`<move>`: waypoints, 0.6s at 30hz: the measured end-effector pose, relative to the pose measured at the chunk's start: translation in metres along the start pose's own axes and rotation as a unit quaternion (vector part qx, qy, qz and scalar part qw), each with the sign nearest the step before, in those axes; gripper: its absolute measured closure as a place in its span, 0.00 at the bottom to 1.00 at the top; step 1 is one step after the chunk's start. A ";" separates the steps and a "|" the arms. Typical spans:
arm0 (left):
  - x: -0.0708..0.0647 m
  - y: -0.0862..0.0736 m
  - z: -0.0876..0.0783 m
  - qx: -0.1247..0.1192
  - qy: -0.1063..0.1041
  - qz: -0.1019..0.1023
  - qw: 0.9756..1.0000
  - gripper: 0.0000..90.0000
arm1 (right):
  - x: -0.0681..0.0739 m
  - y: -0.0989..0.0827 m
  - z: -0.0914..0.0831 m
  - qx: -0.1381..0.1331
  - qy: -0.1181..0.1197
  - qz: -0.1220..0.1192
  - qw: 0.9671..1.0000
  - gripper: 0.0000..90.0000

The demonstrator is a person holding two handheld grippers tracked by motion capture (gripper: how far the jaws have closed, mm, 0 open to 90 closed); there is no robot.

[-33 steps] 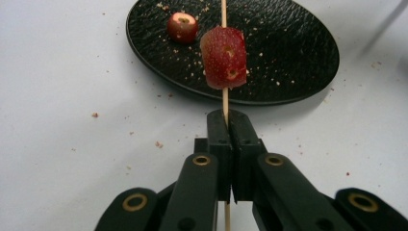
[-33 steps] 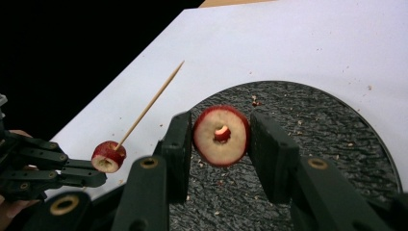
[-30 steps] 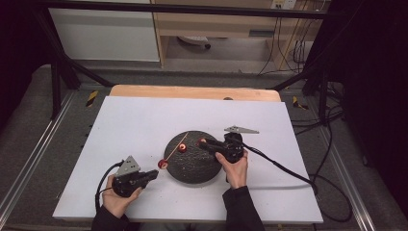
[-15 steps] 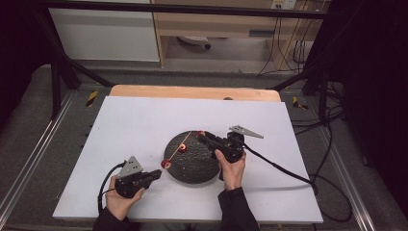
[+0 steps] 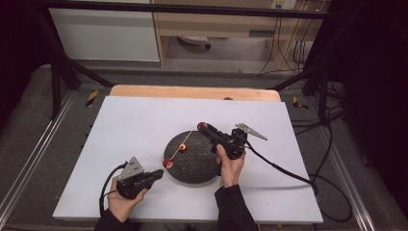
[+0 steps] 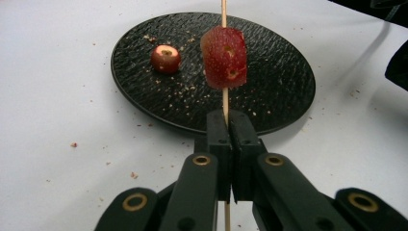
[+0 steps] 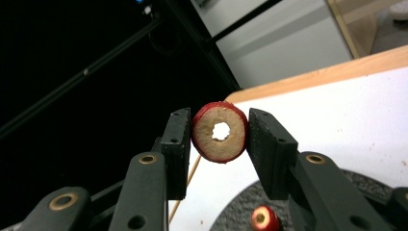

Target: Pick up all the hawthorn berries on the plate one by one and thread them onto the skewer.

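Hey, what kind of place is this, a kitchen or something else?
Probably a lab recording bench, not a kitchen: a white board on a metal frame, loose cables behind, and hand-held grippers threading fruit slices over a black plate.

the left gripper (image 5: 156,174) lies low in the left hand (image 5: 122,199), jaws pressed together. the right gripper (image 5: 202,127) points up-left from the right hand (image 5: 230,166), jaws clamped.
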State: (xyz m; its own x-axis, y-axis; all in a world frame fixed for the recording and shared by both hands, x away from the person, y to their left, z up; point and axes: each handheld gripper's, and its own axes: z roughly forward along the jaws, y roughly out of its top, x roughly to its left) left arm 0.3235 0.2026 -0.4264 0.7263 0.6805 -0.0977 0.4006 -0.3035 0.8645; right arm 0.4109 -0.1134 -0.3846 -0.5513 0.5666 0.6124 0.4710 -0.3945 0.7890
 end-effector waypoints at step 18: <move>-0.011 0.009 0.011 -0.016 -0.002 0.000 1.000 0.98 | -0.005 0.005 0.003 -0.046 0.005 0.028 0.999 0.69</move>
State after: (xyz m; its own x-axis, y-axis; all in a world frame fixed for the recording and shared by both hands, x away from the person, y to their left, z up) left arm 0.3253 0.1851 -0.4232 0.7278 0.6784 -0.1001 0.3836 -0.2817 0.8795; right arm 0.4177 -0.1155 -0.3839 -0.5321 0.5349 0.6563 0.4362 -0.4911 0.7540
